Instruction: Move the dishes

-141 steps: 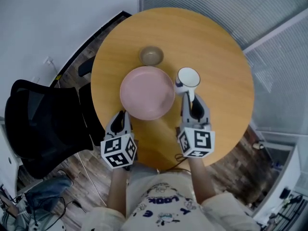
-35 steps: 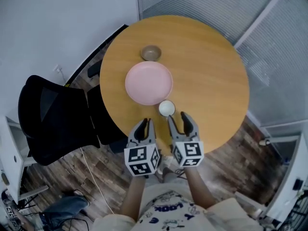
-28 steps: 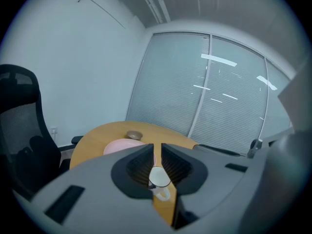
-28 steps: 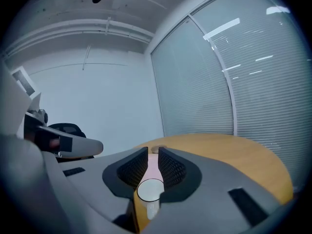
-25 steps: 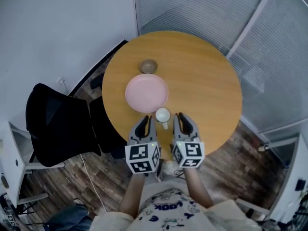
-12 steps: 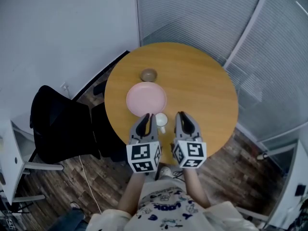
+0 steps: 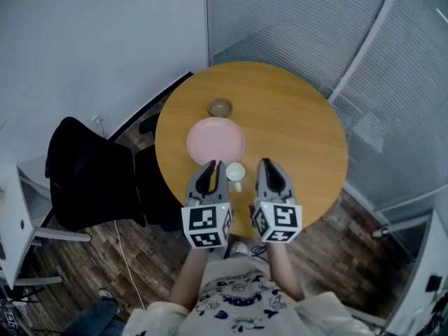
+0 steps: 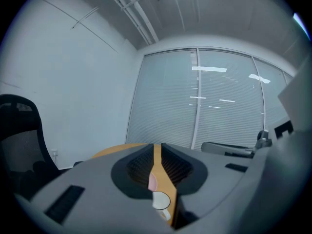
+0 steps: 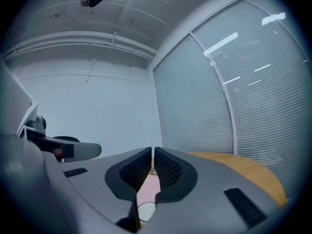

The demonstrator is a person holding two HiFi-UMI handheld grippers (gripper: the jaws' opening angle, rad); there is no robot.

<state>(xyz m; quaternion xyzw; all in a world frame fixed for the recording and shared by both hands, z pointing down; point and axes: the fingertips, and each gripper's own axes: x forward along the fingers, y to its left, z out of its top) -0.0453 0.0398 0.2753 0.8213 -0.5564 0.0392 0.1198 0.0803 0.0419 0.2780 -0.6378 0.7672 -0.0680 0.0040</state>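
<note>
A pink plate (image 7: 215,141) lies on the round wooden table (image 7: 294,124), with a small brown bowl (image 7: 220,107) just beyond it. A white mug (image 7: 235,173) stands upright in front of the plate, free of both grippers. My left gripper (image 7: 211,166) hovers just left of the mug, jaws shut to a thin slit with nothing in them. My right gripper (image 7: 266,164) hovers right of the mug; its jaws have just been closing and are shut on nothing. Past the left jaws, the left gripper view shows the mug (image 8: 161,200) and plate (image 8: 152,182).
A black office chair (image 7: 84,180) stands left of the table. Glass walls with blinds (image 7: 392,82) curve round the far and right sides. The floor (image 7: 140,271) below is dark wood planks.
The mug stood right of the plate at the right gripper; now it stands in front of the plate, released. Both grippers have drawn back, risen a little, and the right jaws have narrowed.
</note>
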